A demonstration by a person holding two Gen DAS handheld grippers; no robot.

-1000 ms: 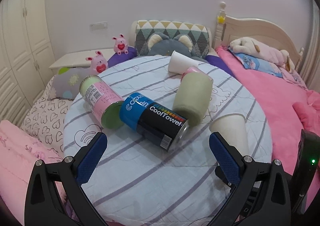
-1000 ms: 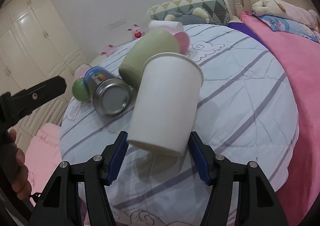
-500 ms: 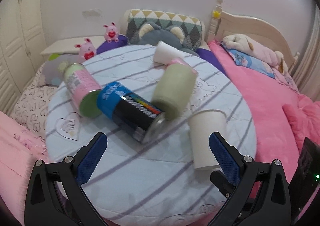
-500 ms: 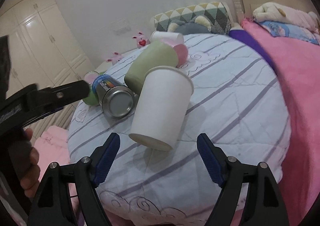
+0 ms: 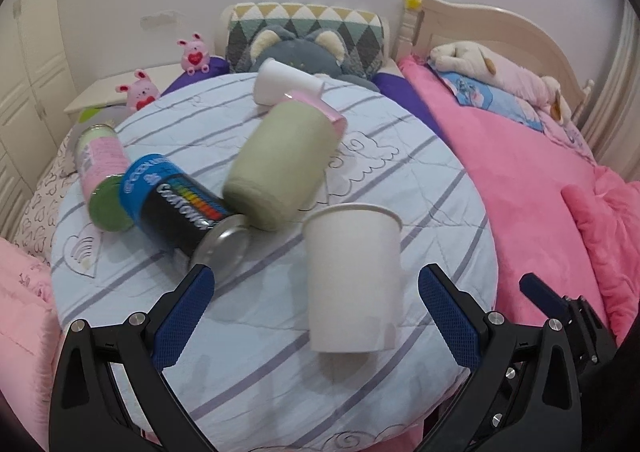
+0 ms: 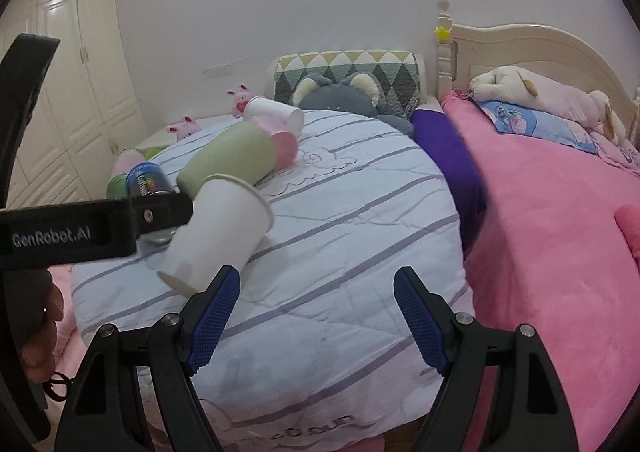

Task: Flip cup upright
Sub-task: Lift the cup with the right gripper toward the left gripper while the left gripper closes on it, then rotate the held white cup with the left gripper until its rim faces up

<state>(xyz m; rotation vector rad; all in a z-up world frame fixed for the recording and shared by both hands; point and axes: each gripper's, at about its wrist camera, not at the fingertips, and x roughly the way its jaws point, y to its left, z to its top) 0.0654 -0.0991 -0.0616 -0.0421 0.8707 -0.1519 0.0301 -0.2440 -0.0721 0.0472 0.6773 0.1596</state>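
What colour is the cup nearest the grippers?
White paper cup, clearest in the left wrist view.

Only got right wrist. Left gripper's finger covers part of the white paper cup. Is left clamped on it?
Observer: No. The left wrist view shows the left gripper open, with the white paper cup between its fingers and a gap on each side.
Operator: How close is the can behind that finger?
Observer: The blue-and-black can lies on its side, metal end toward the left gripper. A strip of striped cloth shows between it and the cup.
Operator: Cup looks tilted here.
Observer: In the left wrist view it looks about upright, rim on top.
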